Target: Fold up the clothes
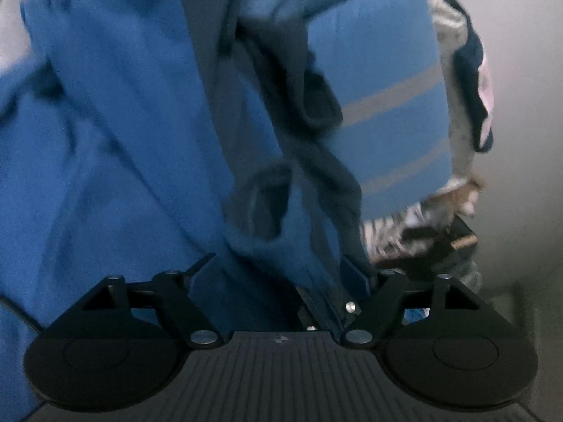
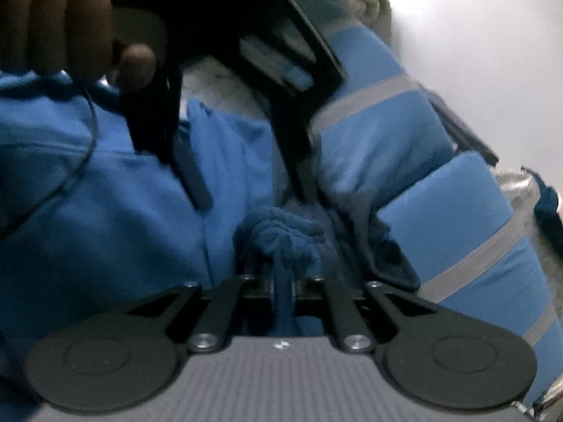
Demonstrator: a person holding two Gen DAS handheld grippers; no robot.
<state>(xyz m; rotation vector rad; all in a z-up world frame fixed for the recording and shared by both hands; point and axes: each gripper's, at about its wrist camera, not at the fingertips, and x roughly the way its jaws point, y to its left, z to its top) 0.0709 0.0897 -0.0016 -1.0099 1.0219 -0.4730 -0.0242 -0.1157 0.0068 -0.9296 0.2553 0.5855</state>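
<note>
A blue jacket (image 1: 105, 158) with grey-striped sleeves (image 1: 387, 105) fills both views, crumpled with its darker lining showing. My left gripper (image 1: 278, 263) is open. Cloth drapes between and over its spread fingers, and only the left fingertip (image 1: 202, 262) shows. In the right wrist view, a hand (image 2: 70, 17) holds the left gripper (image 2: 253, 190) above the jacket (image 2: 105, 211), its fingers apart and pointing down into the fabric. My right gripper (image 2: 281, 281) is shut on a bunched fold of the jacket (image 2: 281, 232). A striped sleeve (image 2: 387, 133) lies to the right.
A pale table surface (image 1: 520, 70) shows on the right, also in the right wrist view (image 2: 475, 35). Other garments, grey and dark, lie piled past the sleeve (image 1: 461, 105). A thin black cable (image 2: 89, 133) hangs from the hand.
</note>
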